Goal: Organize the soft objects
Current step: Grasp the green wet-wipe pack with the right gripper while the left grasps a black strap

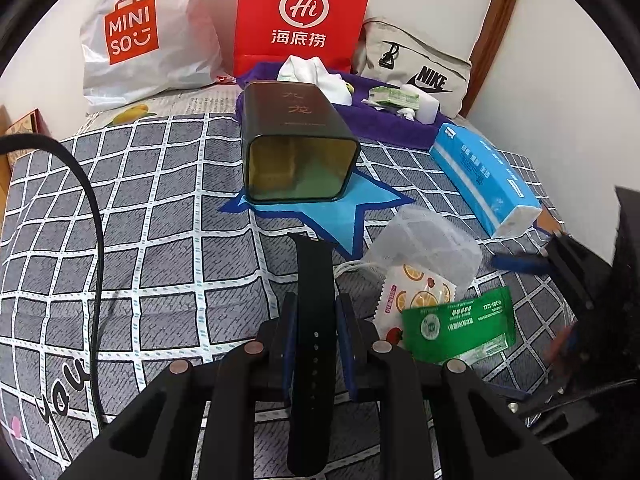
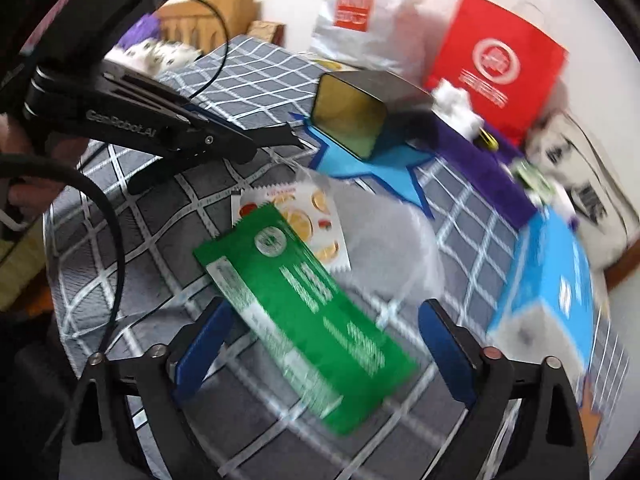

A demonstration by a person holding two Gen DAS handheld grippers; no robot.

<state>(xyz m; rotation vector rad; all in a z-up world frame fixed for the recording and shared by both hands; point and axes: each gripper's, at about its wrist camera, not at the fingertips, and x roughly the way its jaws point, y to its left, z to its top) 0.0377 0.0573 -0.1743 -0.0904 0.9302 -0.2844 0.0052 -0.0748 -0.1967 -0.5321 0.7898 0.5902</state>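
Here the left tongs [image 1: 316, 312] were clamped on a black strap [image 1: 313, 280], which stood up between the pads above the checked bed [image 1: 160, 208]. The right tongs [image 2: 324, 344] were spread wide with nothing held; a green packet [image 2: 304, 292] lay flat on the bed below the gap between them. No earlier view is there to compare.

The fruit-print sachet [image 2: 316, 220] lay partly under the green packet, and a clear mesh pouch [image 2: 384, 240] lay just beside both. A tin [image 1: 300, 148] lay on its side further up the bed, mouth towards the tongs, on a blue star [image 1: 352, 216]. A blue tissue pack [image 1: 484, 184] lay to the right.

The step in hand appeared to be a pick-up of the green packet by the right tongs, the strap being already secured in the left. The next move would call for lowering onto the flat packet and closing on an edge, since it lay flush on soft bedding and overlapped the sachet.
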